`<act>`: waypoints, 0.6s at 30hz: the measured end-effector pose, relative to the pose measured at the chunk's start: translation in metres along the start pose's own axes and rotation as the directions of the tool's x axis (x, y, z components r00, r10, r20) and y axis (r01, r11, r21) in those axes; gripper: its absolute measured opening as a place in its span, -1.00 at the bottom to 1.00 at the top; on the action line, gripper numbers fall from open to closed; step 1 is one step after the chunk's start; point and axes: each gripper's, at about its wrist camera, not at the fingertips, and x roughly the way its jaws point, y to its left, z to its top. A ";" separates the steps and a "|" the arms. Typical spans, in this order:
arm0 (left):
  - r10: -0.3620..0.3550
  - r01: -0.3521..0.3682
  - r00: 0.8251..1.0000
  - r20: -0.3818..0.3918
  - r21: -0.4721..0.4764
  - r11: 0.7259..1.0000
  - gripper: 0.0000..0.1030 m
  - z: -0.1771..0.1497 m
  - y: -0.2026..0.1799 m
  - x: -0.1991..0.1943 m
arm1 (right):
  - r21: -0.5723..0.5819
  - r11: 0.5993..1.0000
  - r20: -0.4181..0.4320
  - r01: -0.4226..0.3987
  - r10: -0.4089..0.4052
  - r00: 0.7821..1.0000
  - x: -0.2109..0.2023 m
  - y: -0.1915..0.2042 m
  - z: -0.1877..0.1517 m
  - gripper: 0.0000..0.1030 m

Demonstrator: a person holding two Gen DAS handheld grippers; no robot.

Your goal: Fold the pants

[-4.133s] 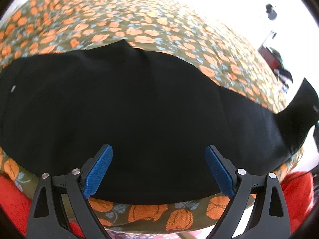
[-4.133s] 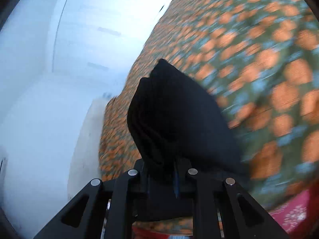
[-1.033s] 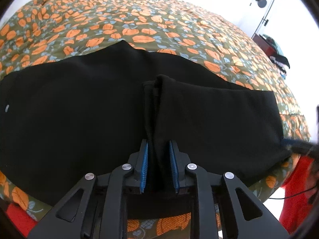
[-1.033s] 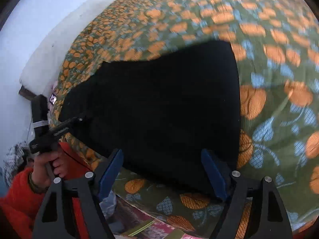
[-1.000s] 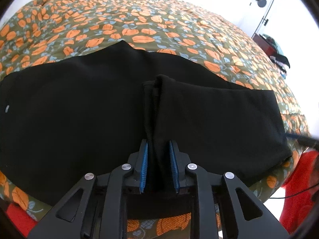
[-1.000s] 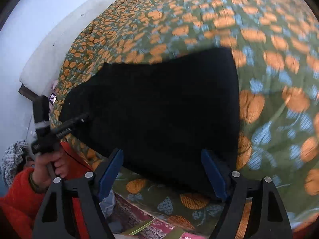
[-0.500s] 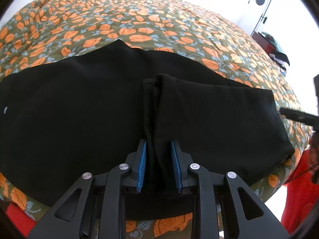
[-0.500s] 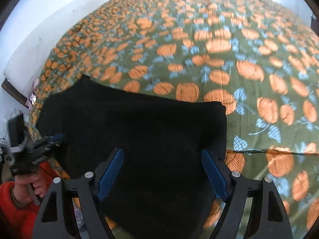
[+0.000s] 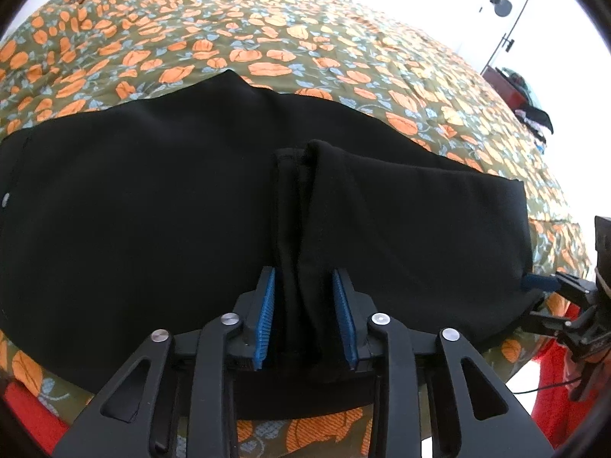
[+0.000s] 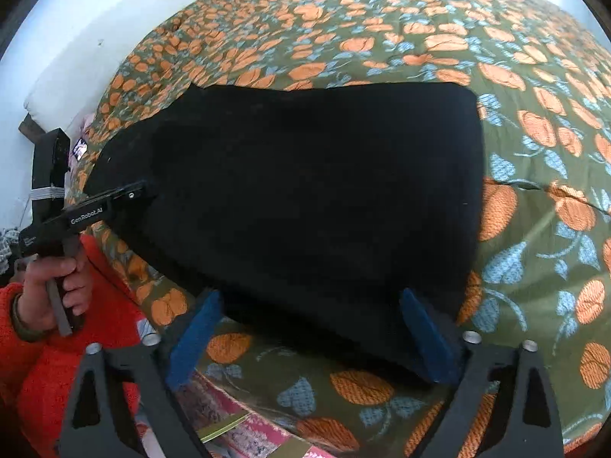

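The black pants (image 9: 160, 206) lie flat on the bed with the flower cover (image 9: 305, 38), close to its near edge. One end is already folded over the rest, so there is a thick part on the right and a single part on the left. I think one fold is done and at least one more is left to make a small, neat stack.

My left gripper (image 9: 303, 307) sits over the near edge of the pants, at the end of the folded-over part. Its jaws have just been opening. A bunched ridge of black cloth stands between the blue pads (image 9: 266, 315), but I see small gaps beside it, so I think they have let go.

My right gripper (image 10: 307, 334) hangs over the other end, near the fold. Its jaws have just been opening too and now stand wide apart, with only the near edge of the pants between them and nothing pinched.

The ridge of cloth needs smoothing, or the next fold will come out lumpy.

Around the bed I see my red sleeve (image 10: 68, 343), a white wall, and a dark red cabinet (image 9: 508, 87) far off. Nothing lies on the pants or blocks them.
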 end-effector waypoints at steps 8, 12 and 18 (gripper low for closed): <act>-0.033 0.033 0.999 0.003 0.057 0.998 0.41 -0.004 -0.019 -0.003 | -0.031 1.000 0.013 -0.003 0.003 1.000 0.002 0.002 -0.003 1.00; -0.045 0.044 0.999 0.021 0.057 0.997 0.42 -0.003 -0.021 -0.009 | -0.014 1.000 0.027 -0.025 0.025 0.999 0.005 -0.002 -0.002 1.00; -0.051 0.051 0.996 0.077 -0.002 0.999 0.42 0.001 -0.010 -0.024 | 0.023 0.997 0.043 -0.068 0.067 0.997 0.002 -0.009 -0.002 1.00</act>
